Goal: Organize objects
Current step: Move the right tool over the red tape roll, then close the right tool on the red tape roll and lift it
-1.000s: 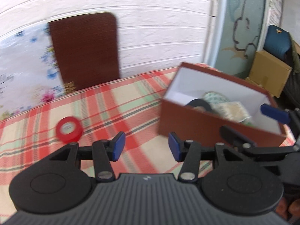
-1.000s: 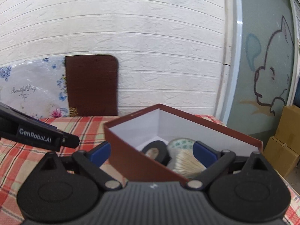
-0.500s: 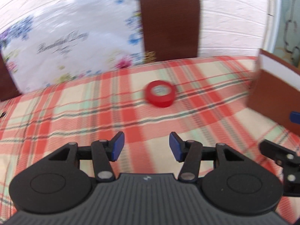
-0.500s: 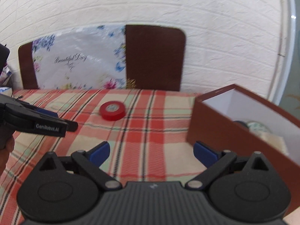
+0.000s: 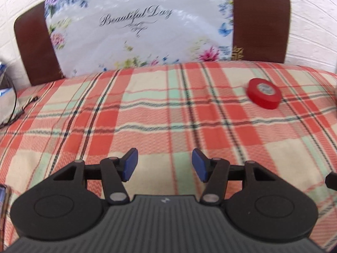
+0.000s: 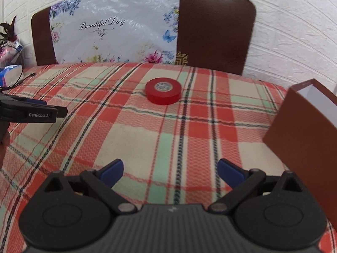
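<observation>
A red tape roll [image 6: 163, 93] lies flat on the plaid tablecloth [image 6: 147, 139], toward the far side; it also shows in the left wrist view [image 5: 264, 96] at the right. A brown box [image 6: 303, 130] with a white inside stands at the right edge of the right wrist view. My right gripper [image 6: 170, 171] is open and empty, above the cloth, well short of the tape. My left gripper [image 5: 164, 165] is open and empty, left of the tape. It also shows at the left of the right wrist view [image 6: 31, 113].
A brown board [image 6: 214, 31] and a floral "Beautiful Day" bag [image 6: 113, 33] lean on the white brick wall behind the table. A black cable [image 5: 12, 113] and wrapped items [image 6: 8, 48] lie at the far left.
Both grippers have swung left, away from the box. The box has left the left wrist view and sits at the right edge of the right wrist view. The tape has not moved.
</observation>
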{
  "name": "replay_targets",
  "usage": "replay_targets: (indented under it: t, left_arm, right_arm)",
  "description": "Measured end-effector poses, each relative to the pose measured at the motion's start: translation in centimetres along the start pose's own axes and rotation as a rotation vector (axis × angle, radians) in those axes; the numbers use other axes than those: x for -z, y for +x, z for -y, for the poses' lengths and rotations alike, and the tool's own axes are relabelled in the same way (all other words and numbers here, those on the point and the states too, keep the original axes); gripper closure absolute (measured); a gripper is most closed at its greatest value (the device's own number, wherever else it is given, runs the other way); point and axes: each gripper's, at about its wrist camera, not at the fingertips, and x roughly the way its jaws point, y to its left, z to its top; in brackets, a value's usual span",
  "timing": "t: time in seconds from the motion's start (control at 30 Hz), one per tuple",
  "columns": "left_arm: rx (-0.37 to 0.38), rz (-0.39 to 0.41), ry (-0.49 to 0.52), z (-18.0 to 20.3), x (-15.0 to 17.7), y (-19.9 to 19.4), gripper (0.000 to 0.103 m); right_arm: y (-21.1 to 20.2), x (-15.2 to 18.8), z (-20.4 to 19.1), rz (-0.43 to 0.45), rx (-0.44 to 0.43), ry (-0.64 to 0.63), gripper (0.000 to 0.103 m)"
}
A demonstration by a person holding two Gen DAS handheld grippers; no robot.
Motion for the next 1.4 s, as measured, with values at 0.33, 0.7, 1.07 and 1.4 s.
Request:
replay_targets:
  t: [0.33,0.7,1.07,1.4]
  left_arm:
    - [0.013,0.101,-0.067,-1.5,1.1,1.7,0.029]
    - [0.028,0.113,-0.085,-1.7,1.2,2.2,0.023]
    - [0.032,0.112,-0.088,-1.8,1.2,2.3,0.021]
    - [0.030,0.109,-0.084,-1.6,1.1,2.3,0.020]
  right_arm:
    - [5.2,-1.1,-1.3,-0.054,-0.038,0.039,0.001]
    - [11.7,-5.4,-0.7,0.045,0.004,0.060,0.000]
    - [16.2,-9.7,0.0,0.073,-0.007,0.048,0.020]
    - [10.2,-4.3,-0.8,0.071,-0.076,-0.007,0.026]
